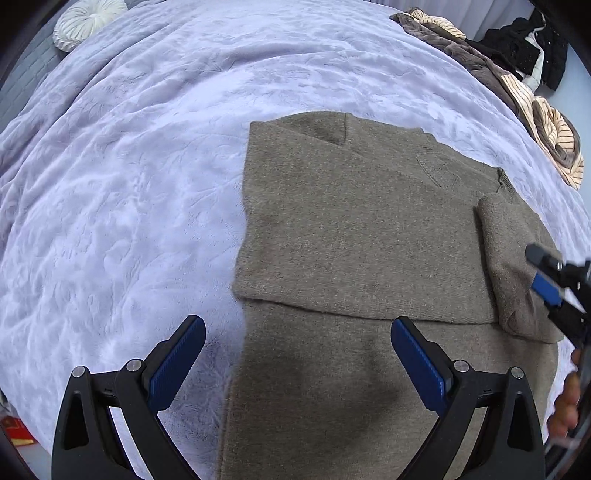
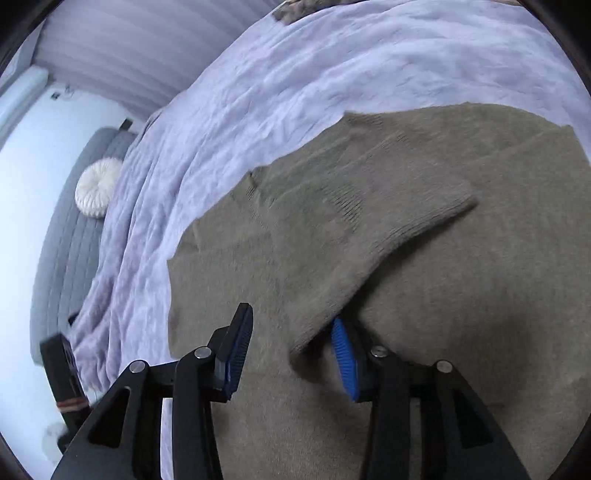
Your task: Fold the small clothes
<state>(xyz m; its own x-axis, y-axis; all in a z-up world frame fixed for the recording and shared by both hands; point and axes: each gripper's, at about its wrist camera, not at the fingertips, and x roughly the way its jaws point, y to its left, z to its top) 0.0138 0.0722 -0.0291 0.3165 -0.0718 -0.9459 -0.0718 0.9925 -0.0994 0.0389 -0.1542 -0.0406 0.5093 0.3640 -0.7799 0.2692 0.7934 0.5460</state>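
The left tool (image 1: 298,360) stands wide and empty just above the sweater (image 1: 354,229), which lies flat on the bed (image 1: 129,184) straight ahead of it. The right tool (image 2: 291,354) is also wide, with the folded sleeve (image 2: 373,251) lying loose between its pads, not pinched. The knit looks soft, thick and limp, so I think it will sag; better to take it at the hem corners nearest each tool.

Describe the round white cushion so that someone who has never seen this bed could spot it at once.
Start from the lavender blanket covering the bed and follow it to its far left corner. There, beside the blanket on the grey quilted surface, sits the round white cushion. Unlike the rumpled clothes pile, it is pale, disc-shaped and pleated.
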